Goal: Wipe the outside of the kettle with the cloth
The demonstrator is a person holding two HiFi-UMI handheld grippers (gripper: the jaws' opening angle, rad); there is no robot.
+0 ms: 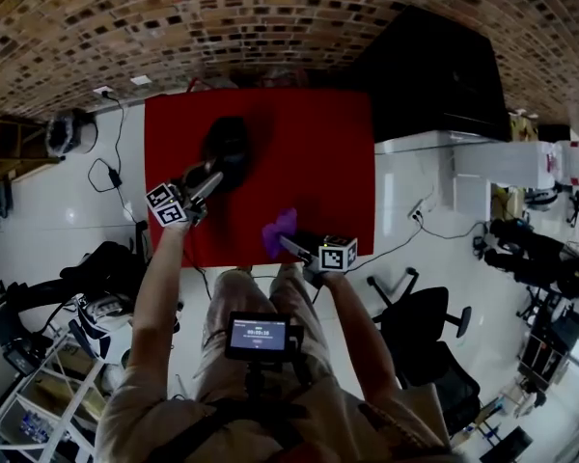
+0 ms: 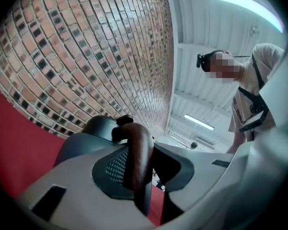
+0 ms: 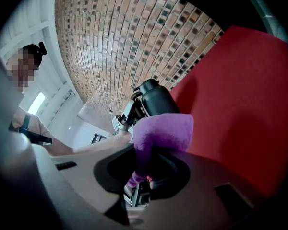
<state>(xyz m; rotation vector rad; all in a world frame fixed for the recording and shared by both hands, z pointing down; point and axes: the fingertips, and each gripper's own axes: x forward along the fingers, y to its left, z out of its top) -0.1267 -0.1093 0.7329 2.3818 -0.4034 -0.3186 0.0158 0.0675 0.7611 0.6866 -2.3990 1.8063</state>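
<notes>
Kettle: rigid, likely weighty, smooth-sided; left tool clamped on its brown handle, the sound grip; right tool pinches soft, limp purple cloth, bunched.

Dim, underexposed head view; its brown brick wall bows with fisheye distortion. Both gripper views fade to black corners, and a long white ceiling strip light glares.

What I can't make out from here

In the head view the kettle is a dark blur to me. In the left gripper view its body is hidden behind the left gripper. The cloth covers the jaw tips of the right gripper.
</notes>
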